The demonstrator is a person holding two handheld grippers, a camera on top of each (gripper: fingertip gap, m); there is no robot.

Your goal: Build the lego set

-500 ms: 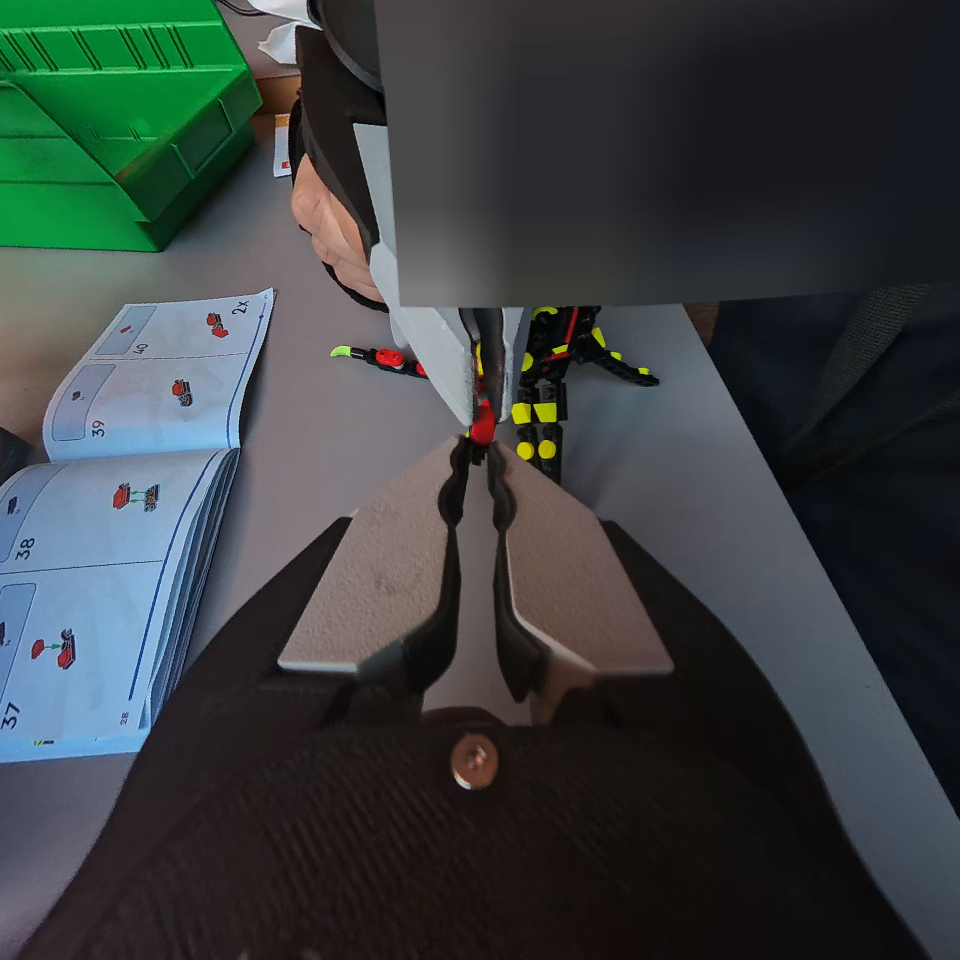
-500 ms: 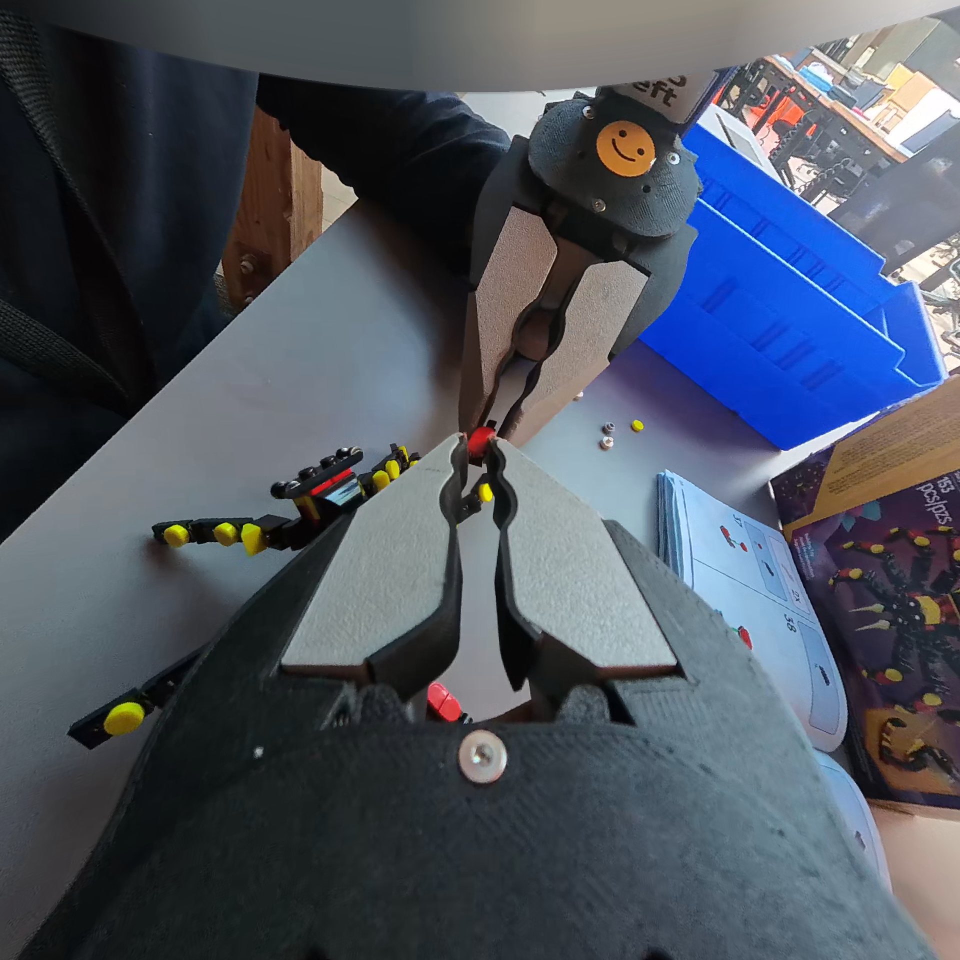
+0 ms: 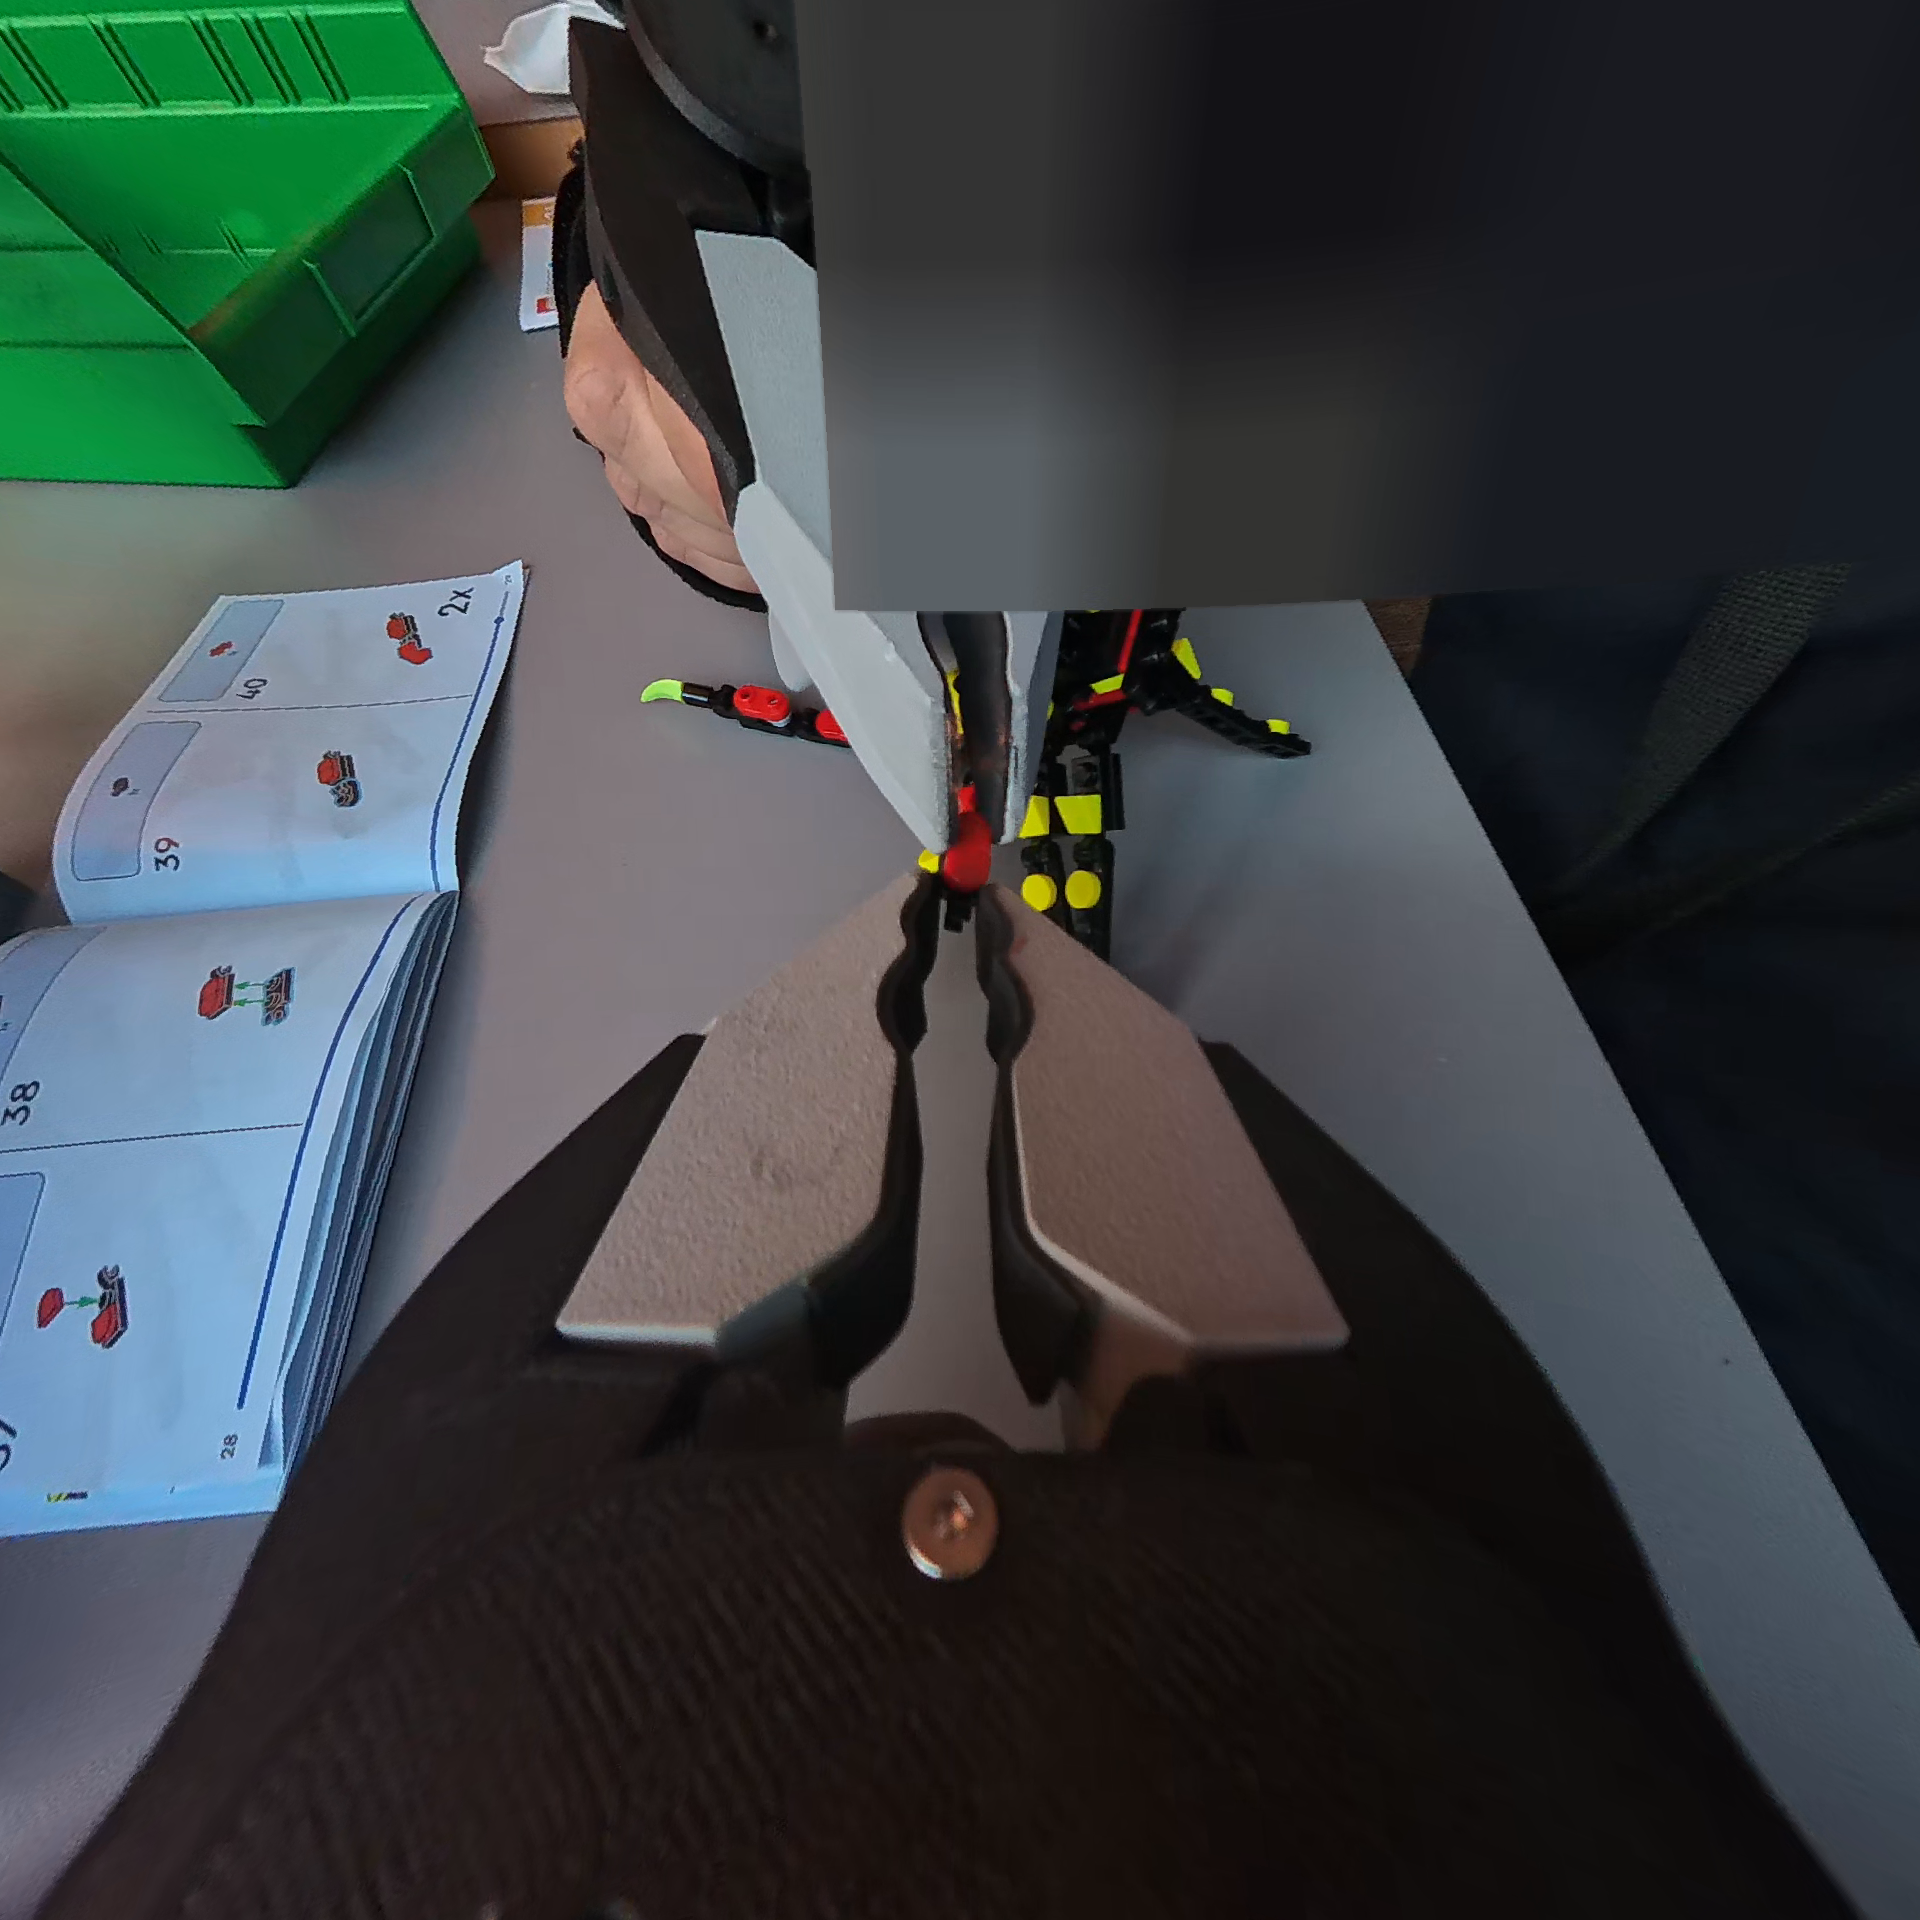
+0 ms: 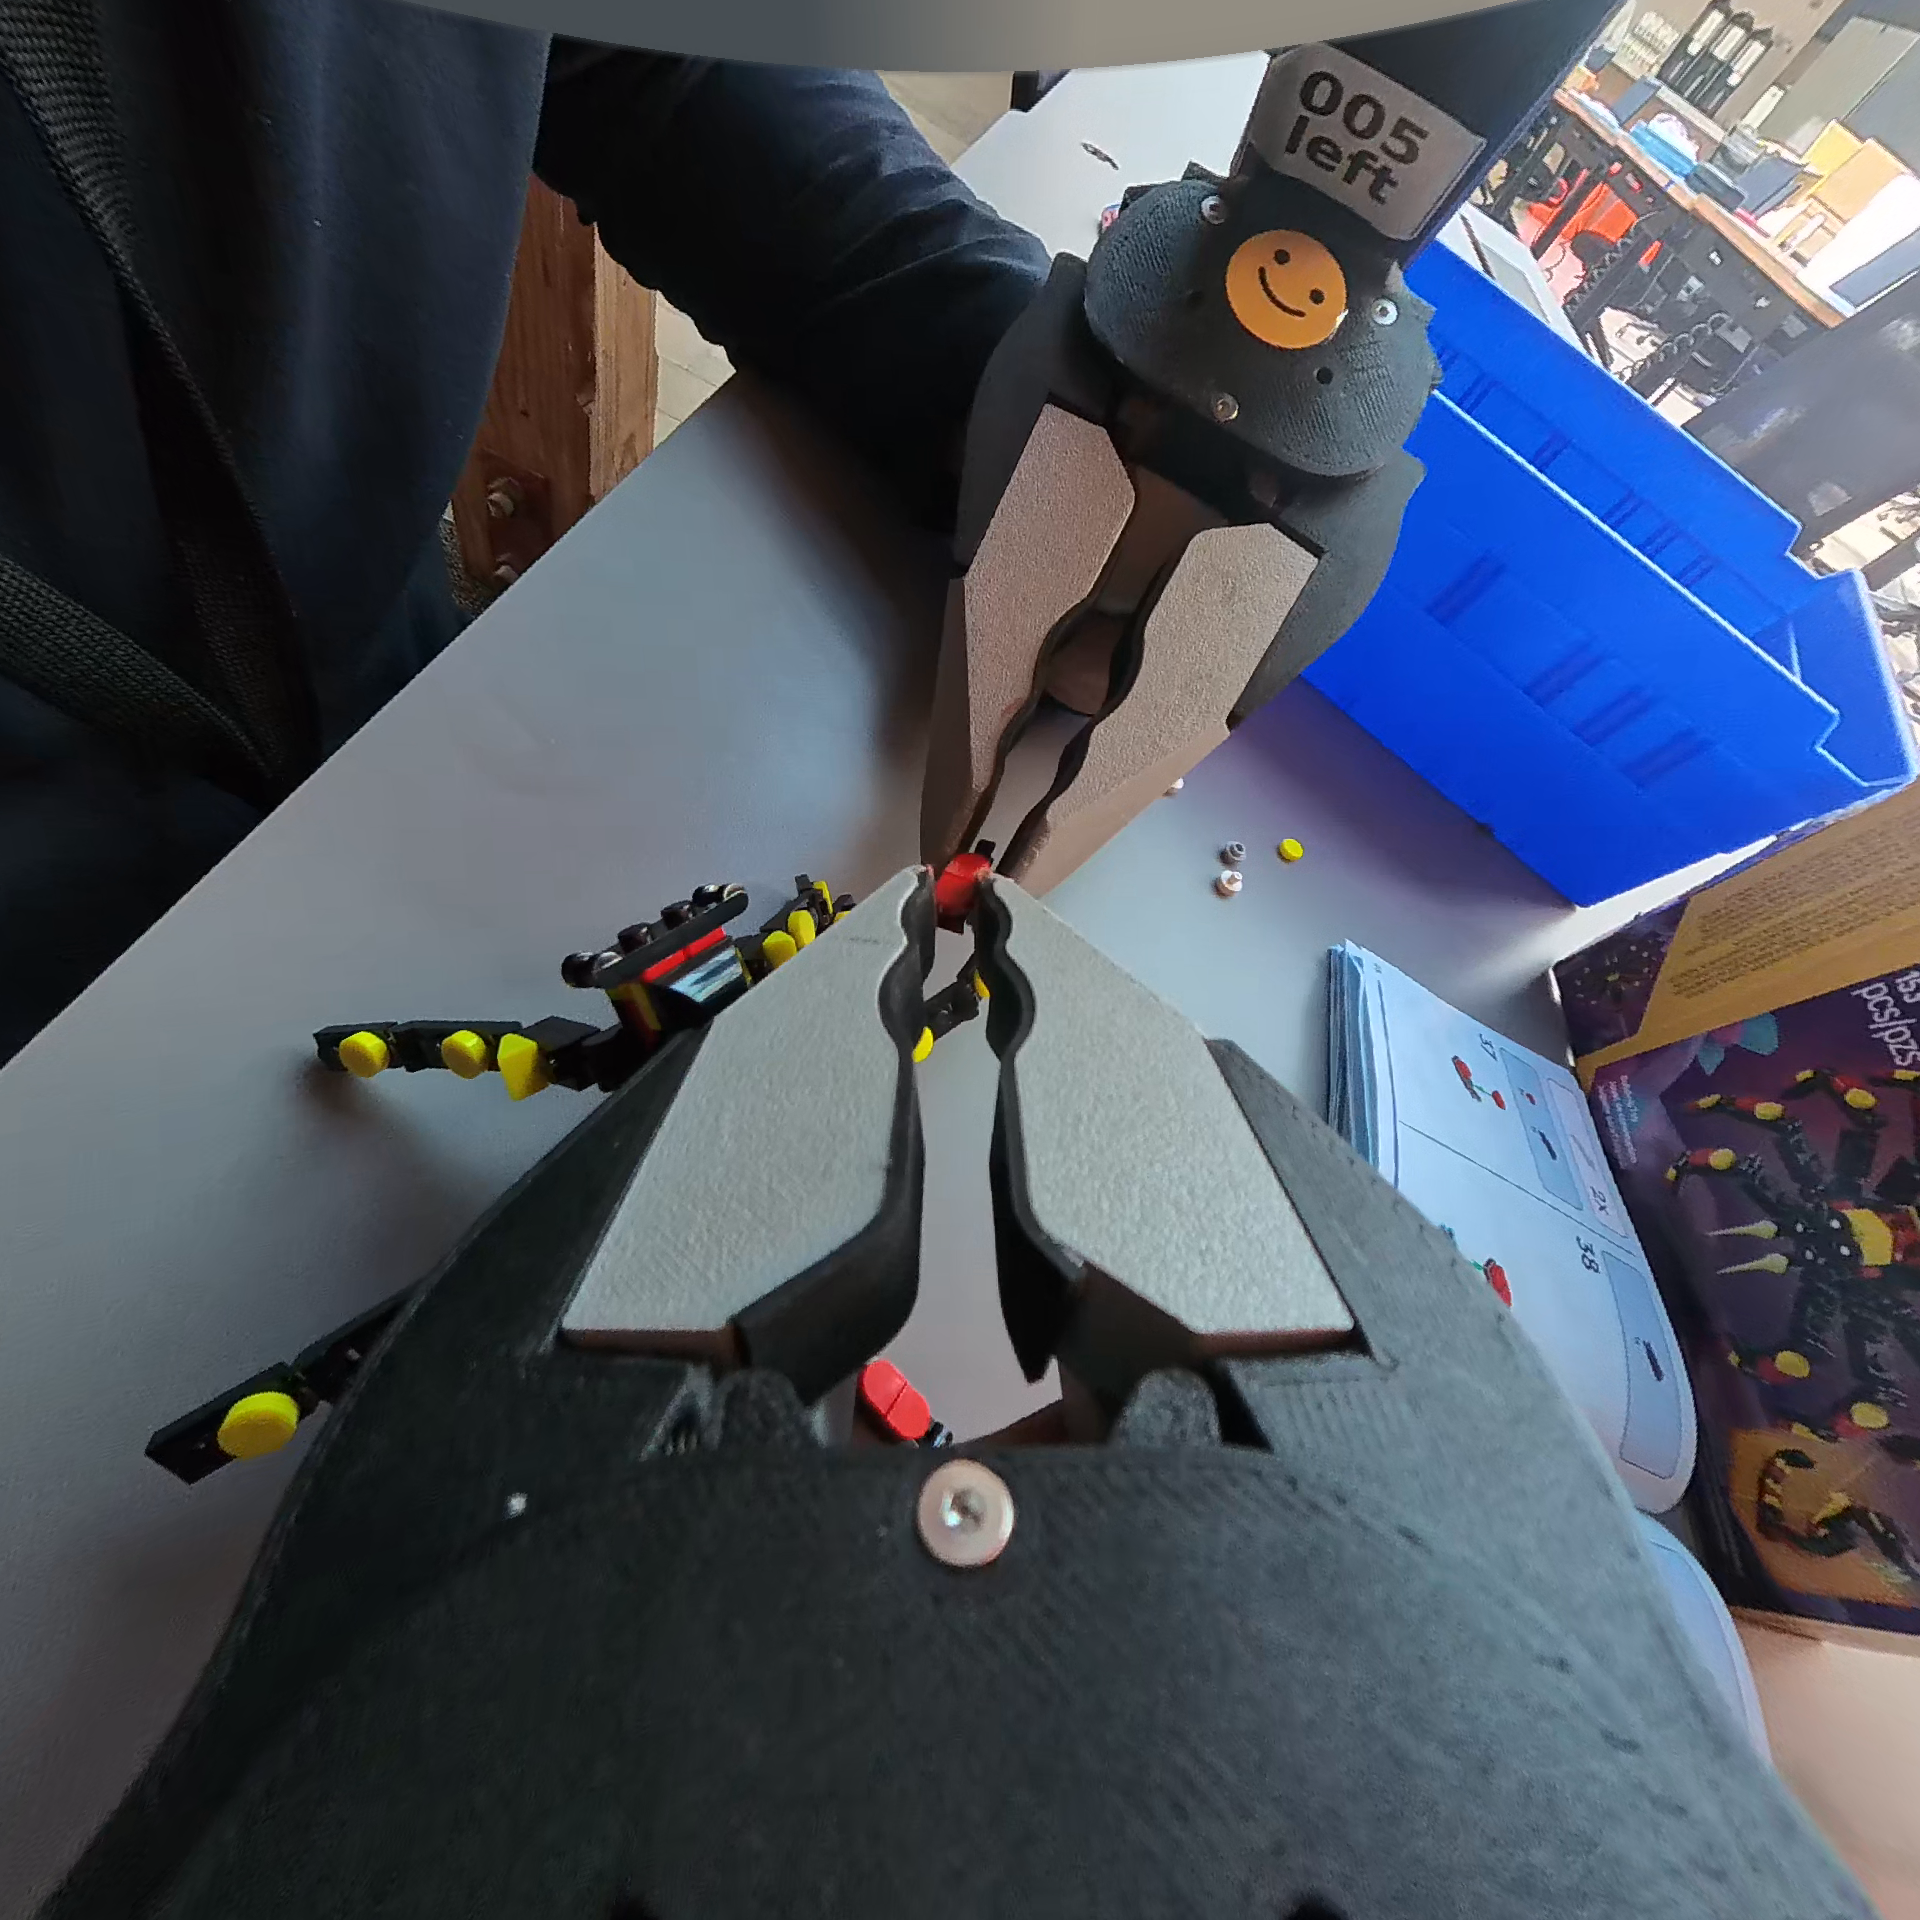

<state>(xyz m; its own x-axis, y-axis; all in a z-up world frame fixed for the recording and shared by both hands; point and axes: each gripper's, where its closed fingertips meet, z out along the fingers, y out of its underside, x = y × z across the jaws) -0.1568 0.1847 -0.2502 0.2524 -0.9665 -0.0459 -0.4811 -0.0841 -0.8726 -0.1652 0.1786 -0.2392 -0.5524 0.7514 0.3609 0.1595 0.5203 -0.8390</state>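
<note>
Red small lego piece [image 4: 958,881] pinched tip-to-tip between nearly closed jaws of left gripper [image 3: 954,902] and right gripper [image 4: 954,894], just above the black-and-yellow spider-like lego model [image 4: 665,971] on grey worktop [image 4: 623,727]; joining step likely, next press it home squarely.

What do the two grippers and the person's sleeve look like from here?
Left gripper: black textured body, grey faceted jaws with wavy black inner edges, an orange smiley disc and a grey printed tag. Right gripper: same black body, grey jaws, silver screw. Sleeve: dark navy.
</note>
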